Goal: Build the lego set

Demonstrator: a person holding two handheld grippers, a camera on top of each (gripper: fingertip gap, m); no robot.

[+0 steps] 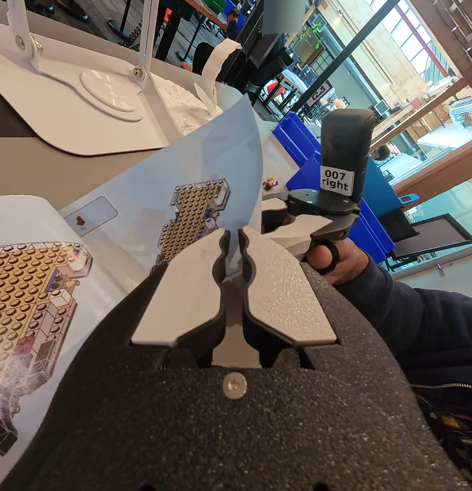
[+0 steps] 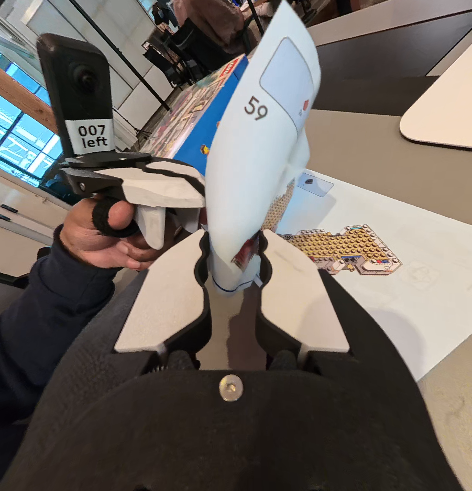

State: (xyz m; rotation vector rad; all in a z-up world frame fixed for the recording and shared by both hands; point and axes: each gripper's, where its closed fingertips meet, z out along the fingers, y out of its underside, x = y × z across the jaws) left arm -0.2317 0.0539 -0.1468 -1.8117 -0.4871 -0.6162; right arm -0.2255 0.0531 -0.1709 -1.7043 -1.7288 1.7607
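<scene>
Table: a tan table (image 2: 362,148) carries everything, with a white stand base (image 1: 70,106) at the far side.
Box: a blue printed box (image 2: 203,111) lies behind the raised sheet.
Booklet: an open building-instruction booklet (image 2: 389,305) lies flat on the table, brick drawings face up.
Page: one pale blue page (image 2: 256,172) of that booklet stands lifted off the rest and curls over, between the two grippers.
Handling: I judge the page very light, thin and floppy. It is glossy enough to slip and easy to crease or tear near the spine. The free outer edge or lower corner looks the safest place to hold, with gentle pressure only.
Right gripper: the right gripper (image 2: 233,236) has its fingers about half apart around the lower curl of the page, and both pads look to lie against it.
Left gripper: the left gripper (image 1: 234,233) has its fingers narrow but not meeting. The page passes through the slit, and I see no pad pressing on it.
Figure: a small toy figure (image 1: 269,183) lies on the table beyond the page.
</scene>
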